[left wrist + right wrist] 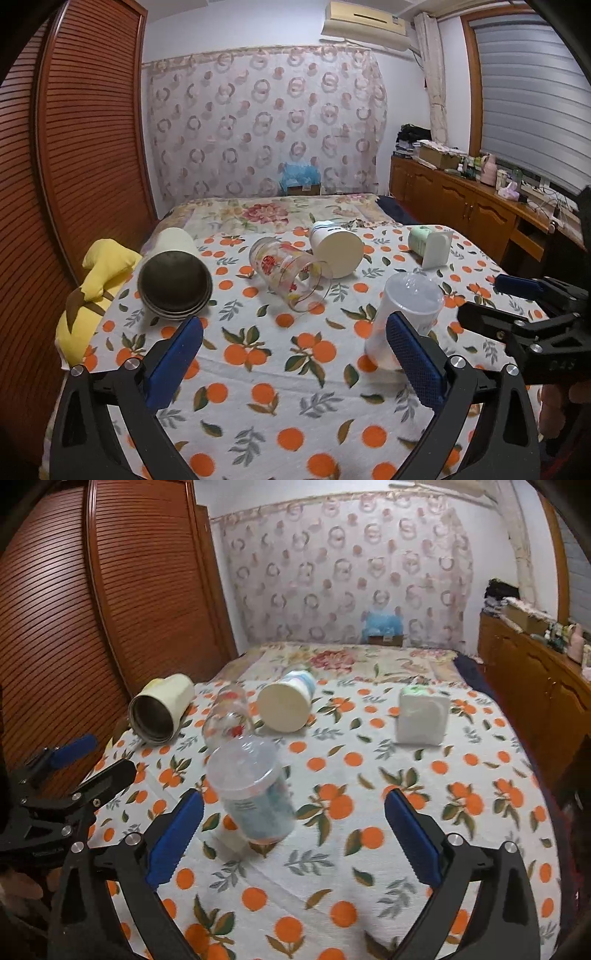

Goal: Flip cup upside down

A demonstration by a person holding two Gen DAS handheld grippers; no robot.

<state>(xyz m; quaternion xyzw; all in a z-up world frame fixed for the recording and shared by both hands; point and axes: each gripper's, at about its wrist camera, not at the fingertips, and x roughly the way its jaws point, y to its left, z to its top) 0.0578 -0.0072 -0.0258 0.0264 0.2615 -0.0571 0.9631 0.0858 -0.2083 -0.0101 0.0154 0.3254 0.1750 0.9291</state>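
A clear plastic cup [404, 314] stands tilted on the orange-print cloth [280, 398], its closed end up; it also shows in the right wrist view [251, 790], blurred. My left gripper [293, 354] is open and empty, its right fingertip [410, 350] just in front of the cup. My right gripper [293, 834] is open and empty, the cup just inside its left fingertip [177, 830]. The right gripper also shows in the left wrist view [517, 302]. The left gripper shows in the right wrist view [85, 760].
Other cups lie on their sides on the cloth: a cream steel-lined tumbler [173, 273], a flower-print glass [288, 273], a white cup [334, 247] and a green-and-white cup [430, 243]. A yellow plush toy [92, 291] lies at the left edge. A wooden cabinet [469, 206] stands right.
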